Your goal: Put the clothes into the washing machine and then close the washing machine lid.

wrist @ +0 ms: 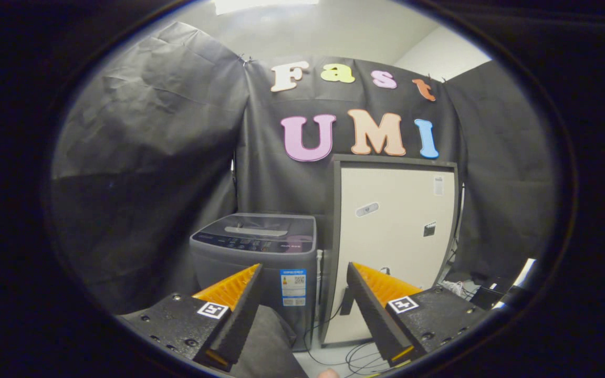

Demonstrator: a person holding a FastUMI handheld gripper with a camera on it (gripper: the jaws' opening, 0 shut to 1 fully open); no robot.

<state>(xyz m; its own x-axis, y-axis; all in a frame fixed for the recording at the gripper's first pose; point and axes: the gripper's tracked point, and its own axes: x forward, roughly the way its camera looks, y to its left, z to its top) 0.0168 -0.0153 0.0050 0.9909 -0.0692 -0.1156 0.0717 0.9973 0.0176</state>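
Washer (260, 247) lid seemingly down; jaws wide, empty.

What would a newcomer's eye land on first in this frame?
Probably the claw: its two orange-and-black fingers stand wide open with nothing between them. Beyond the left finger sits a grey top-loading washing machine, its lid down. Right beside it, beyond the right finger, stands a tall cream cabinet with a dark frame, with loose cables on the floor at its foot.
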